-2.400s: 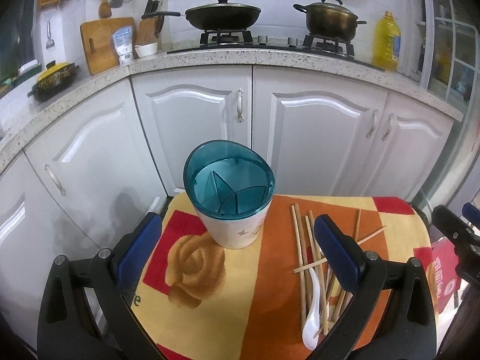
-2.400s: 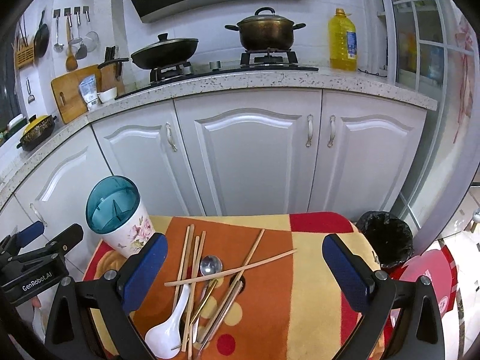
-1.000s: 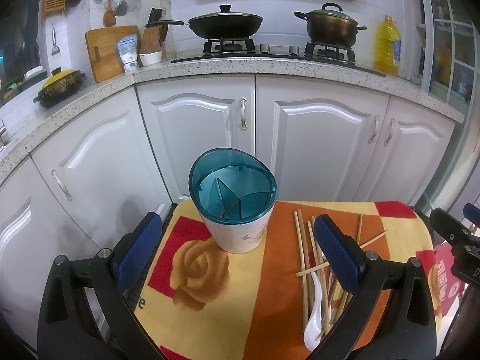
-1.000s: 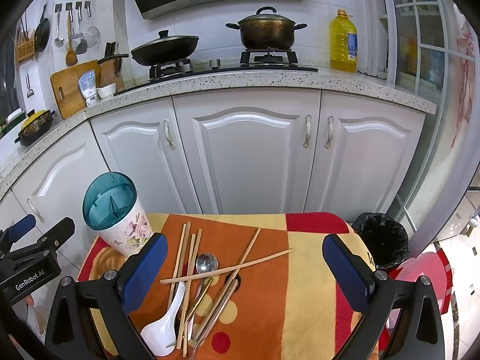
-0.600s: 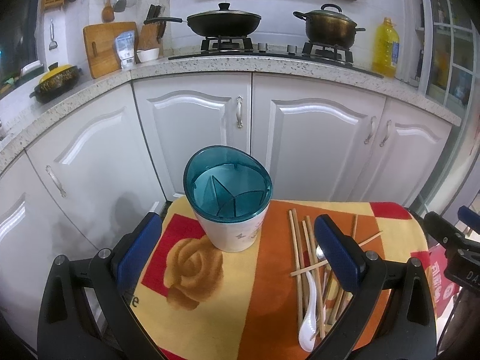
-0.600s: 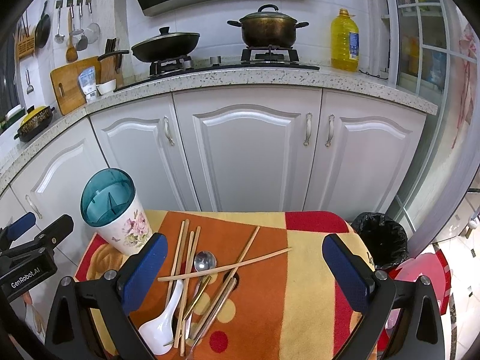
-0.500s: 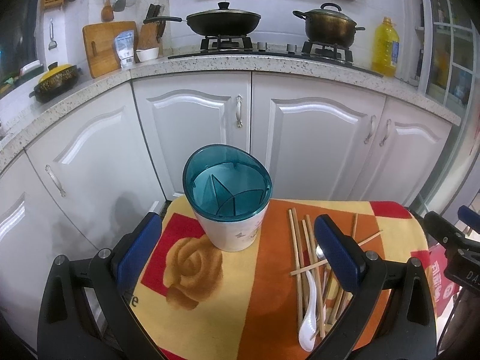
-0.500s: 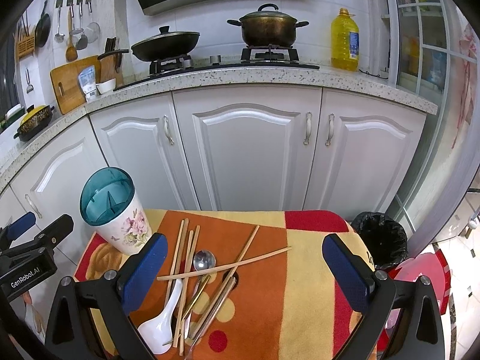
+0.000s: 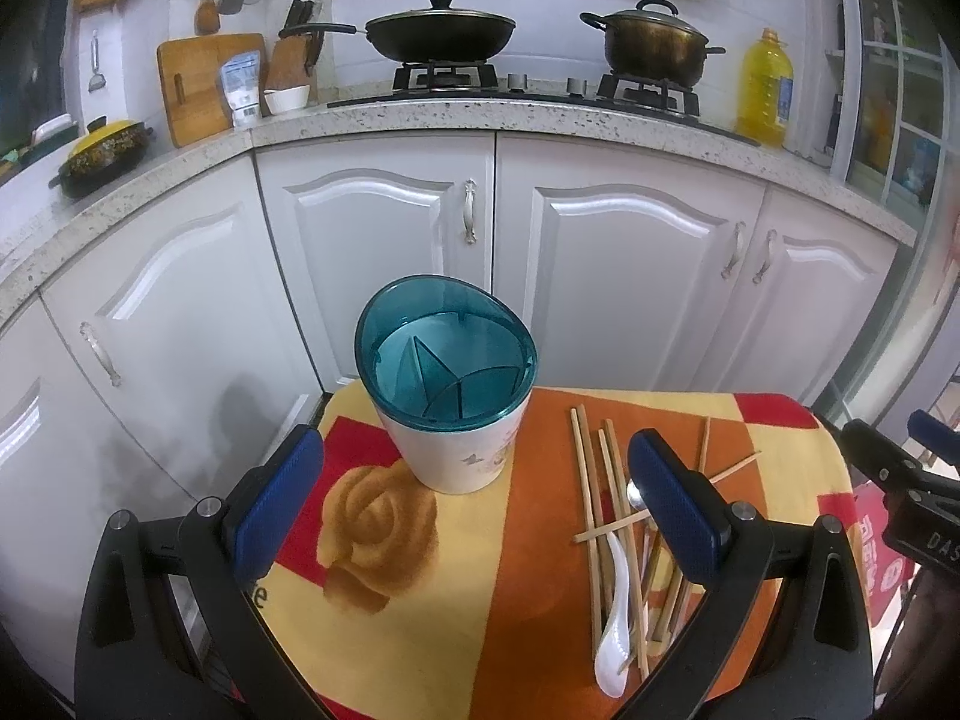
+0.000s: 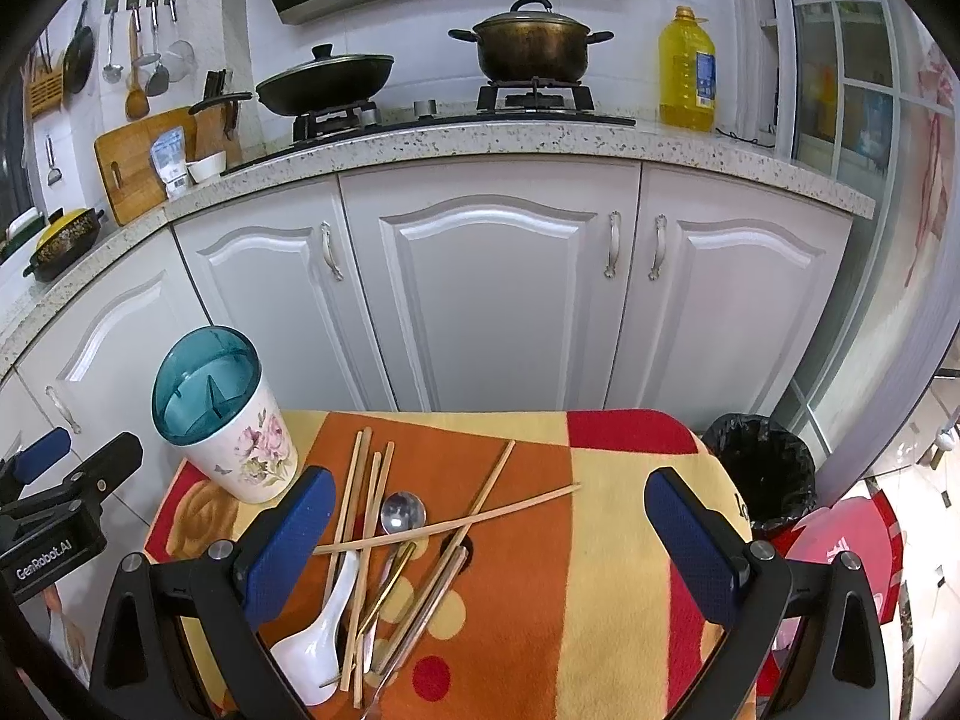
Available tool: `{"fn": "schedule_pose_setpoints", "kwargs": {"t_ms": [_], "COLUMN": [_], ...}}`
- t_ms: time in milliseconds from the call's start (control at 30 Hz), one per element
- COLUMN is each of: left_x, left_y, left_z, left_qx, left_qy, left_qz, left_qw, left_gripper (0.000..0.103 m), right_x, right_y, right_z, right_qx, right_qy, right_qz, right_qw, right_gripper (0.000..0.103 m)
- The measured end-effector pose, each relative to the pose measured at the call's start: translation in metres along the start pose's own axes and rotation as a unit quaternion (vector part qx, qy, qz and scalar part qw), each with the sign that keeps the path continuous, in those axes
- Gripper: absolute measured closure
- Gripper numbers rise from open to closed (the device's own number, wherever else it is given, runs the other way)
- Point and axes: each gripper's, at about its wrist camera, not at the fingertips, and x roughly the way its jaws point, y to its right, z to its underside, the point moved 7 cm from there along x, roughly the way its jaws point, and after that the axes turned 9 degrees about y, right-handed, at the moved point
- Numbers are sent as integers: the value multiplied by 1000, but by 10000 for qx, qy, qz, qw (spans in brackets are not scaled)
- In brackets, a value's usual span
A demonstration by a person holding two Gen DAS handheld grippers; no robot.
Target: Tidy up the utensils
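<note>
Blue-padded fingers (image 9: 279, 504) of the left gripper (image 9: 474, 501) and right gripper (image 10: 489, 540) are spread, empty. Chopsticks (image 10: 447, 525) and spoons (image 10: 318, 642) lie crossed on the table (image 10: 606, 570); beyond, the holder (image 10: 225, 414) stands upright.

In the right wrist view, at the left edge of the frame, the black body of the left gripper (image 10: 72, 480) carries the white words "GenRobot.AI". In the left wrist view, at the right edge, the black body of the right gripper (image 9: 888, 450) shows the white letters "DAS", cut by the frame border. The labels on the yellow oil bottle (image 10: 686, 69) and on the white packet (image 10: 169, 161) by the cutting board are too small to read.
</note>
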Motion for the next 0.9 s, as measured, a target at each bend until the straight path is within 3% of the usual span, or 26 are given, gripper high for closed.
{"fn": "schedule_pose_setpoints", "kwargs": {"t_ms": [900], "left_x": [1], "left_y": [17], "left_z": [5], "left_qx": [8], "left_qy": [-197], "left_qz": [404], "left_qw": [9990], "left_gripper": [1], "right_x": [5], "right_y": [6], "right_z": [3], "right_qx": [33], "right_qy": [-90], "right_qz": [4], "right_qw": [10000], "right_gripper": [0]}}
